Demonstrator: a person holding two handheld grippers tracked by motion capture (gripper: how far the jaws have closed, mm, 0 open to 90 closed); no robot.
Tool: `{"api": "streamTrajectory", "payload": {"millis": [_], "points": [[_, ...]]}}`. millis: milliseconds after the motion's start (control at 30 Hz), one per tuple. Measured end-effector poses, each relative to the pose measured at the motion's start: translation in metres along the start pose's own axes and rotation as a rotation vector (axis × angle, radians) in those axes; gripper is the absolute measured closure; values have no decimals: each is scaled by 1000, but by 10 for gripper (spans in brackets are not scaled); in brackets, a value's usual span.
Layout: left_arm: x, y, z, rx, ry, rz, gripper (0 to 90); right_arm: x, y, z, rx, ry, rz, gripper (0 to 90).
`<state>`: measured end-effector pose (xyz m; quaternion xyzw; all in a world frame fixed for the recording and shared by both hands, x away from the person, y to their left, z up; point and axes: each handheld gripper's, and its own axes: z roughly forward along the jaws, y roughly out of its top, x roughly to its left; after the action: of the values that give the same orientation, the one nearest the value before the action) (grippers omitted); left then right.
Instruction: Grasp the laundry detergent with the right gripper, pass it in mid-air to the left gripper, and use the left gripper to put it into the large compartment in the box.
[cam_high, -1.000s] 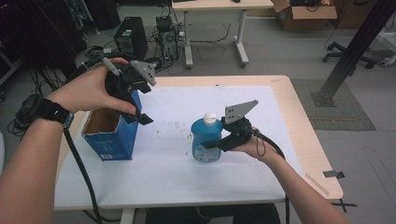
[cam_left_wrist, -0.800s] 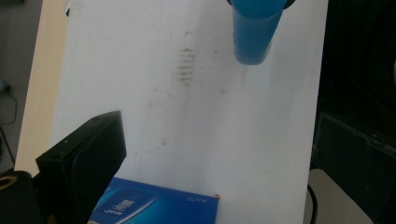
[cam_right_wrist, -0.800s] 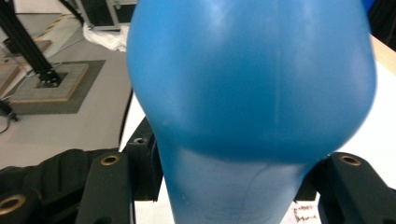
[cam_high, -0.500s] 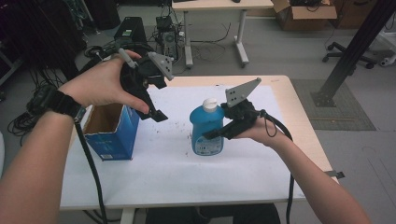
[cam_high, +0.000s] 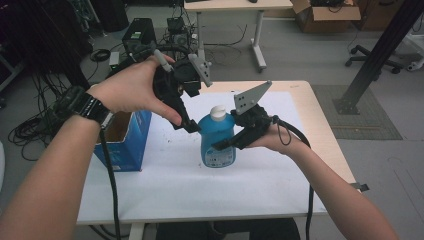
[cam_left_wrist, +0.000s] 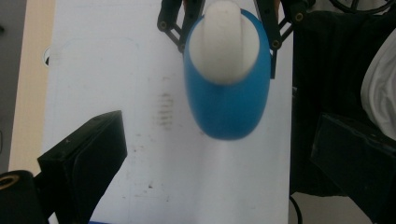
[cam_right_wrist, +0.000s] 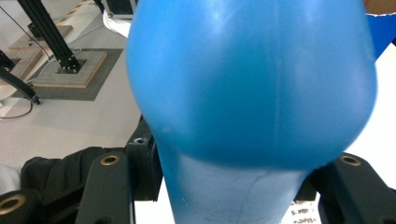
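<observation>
Change since 1 second back: your right gripper (cam_high: 227, 144) has lifted the blue bottle (cam_high: 218, 140) off the white table cover (cam_high: 280, 170) and brought it toward you; it was standing on the cover then. Your left gripper (cam_high: 192, 128) has left the blue box (cam_high: 124, 142) and swung across to hang just above the bottle's white cap (cam_high: 218, 113).

Reading: bottle is secured in 1 claw, and the other is lining up on the cap, so cap work looks like the next step.

Right claw: clamped on the bottle's lower body, jaws level, forearm in from the bottom right.

Left claw: jaws apart, empty, pointing straight down; its own camera looks onto the cap (cam_left_wrist: 227, 39) between the 2 jaws. Wrist bent over, hand high.

Bottle upright, in the air over the table's middle.
</observation>
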<state>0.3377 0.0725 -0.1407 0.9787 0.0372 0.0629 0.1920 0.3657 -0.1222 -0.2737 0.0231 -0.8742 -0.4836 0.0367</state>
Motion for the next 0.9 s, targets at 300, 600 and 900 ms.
{"api": "streamTrajectory", "payload": {"millis": [300,600,900], "points": [[-1,13,18,22,-19,-21,42,3,5,4,18,-4,-10,423],[-3,18,34,32,-37,-28,63,5,7,6,23,-2,-18,423],[-4,19,43,41,-55,-53,105,5,8,7,22,-2,-16,423]]}}
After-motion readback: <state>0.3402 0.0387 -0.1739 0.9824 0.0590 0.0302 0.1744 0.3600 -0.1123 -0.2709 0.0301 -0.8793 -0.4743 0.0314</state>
